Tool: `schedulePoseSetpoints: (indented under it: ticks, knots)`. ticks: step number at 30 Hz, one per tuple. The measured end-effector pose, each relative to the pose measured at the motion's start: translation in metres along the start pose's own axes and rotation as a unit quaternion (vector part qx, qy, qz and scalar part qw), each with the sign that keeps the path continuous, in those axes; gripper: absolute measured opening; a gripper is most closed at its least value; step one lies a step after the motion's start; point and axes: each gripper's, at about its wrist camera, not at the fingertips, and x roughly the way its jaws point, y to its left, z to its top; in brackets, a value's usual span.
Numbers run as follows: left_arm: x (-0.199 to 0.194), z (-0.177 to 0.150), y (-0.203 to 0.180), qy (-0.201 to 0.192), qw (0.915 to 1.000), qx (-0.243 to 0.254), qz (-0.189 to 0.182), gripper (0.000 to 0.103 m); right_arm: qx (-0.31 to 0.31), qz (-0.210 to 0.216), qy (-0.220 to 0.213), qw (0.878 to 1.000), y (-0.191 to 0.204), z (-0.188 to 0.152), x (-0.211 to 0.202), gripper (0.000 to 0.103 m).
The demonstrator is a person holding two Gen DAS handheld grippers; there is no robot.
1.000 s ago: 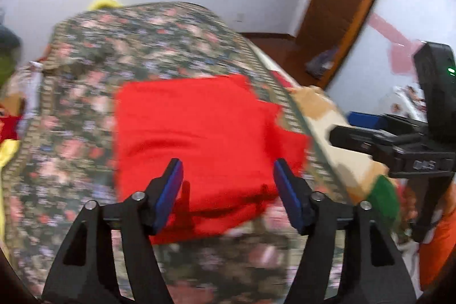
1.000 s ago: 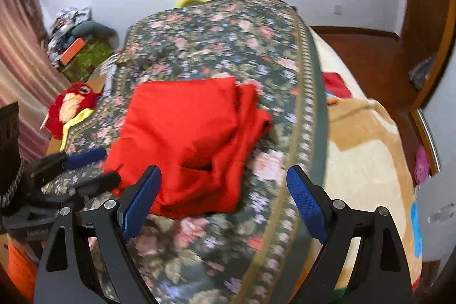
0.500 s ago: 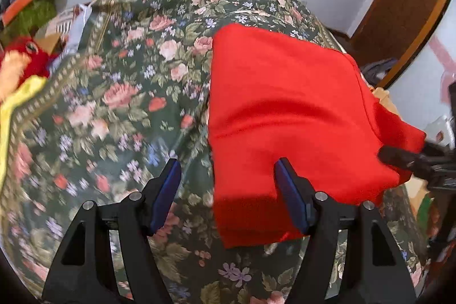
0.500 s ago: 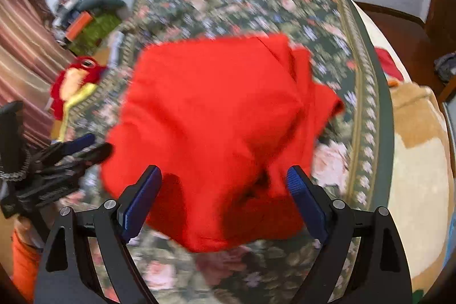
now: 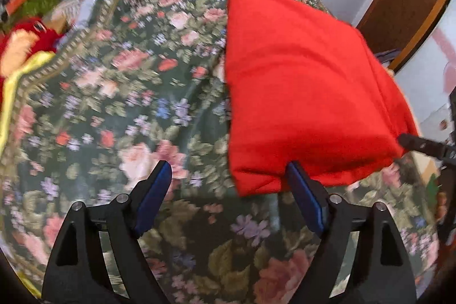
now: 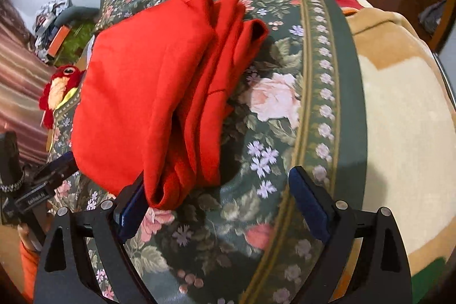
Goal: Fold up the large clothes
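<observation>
Both tongs spread and widening, left gripper (image 5: pixel 229 191) and right gripper (image 6: pixel 216 197) each bracket a near corner of the folded red cloth garment (image 5: pixel 299 81), pinching nothing. Next, probably: grip both corners, fold toward twelve o'clock.

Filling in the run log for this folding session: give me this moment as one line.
stage: regrasp | left claw: opening, at folded red cloth garment corner | right claw: opening, at other corner | surface: floral bedspread
</observation>
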Motion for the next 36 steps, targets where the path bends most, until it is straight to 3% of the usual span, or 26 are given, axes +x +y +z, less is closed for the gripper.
schedulePoseSetpoints:
  ticks: [6,11,17,19,26,31,36]
  knots:
    - [-0.025,0.000,0.009,-0.029,0.9993,0.009,0.020,0.083,0.000,-0.018,-0.003,1.000,-0.004,-0.003,-0.017,0.091]
    - [-0.043,0.021,0.021,-0.057,0.9982,0.000,0.018,0.083,-0.014,-0.016,-0.035,0.999,0.004,0.011,-0.036,0.091]
    - [-0.032,0.054,0.028,-0.057,0.9975,-0.029,-0.031,0.083,-0.001,0.035,-0.060,0.998,0.013,0.034,-0.032,0.091]
    - [-0.018,0.064,0.031,-0.040,0.9950,-0.050,-0.076,0.083,0.017,0.056,-0.048,0.997,0.010,0.043,-0.018,0.091]
    - [0.048,0.079,0.045,0.033,0.9720,-0.131,-0.192,0.083,0.074,0.089,0.021,0.993,-0.008,0.055,0.038,0.091]
    - [0.090,0.081,0.056,0.067,0.9329,-0.187,-0.301,0.084,0.063,0.100,0.014,0.993,-0.008,0.065,0.050,0.093]
    - [0.106,0.088,0.055,0.073,0.9210,-0.193,-0.331,0.086,0.052,0.114,0.004,0.992,-0.001,0.074,0.056,0.093]
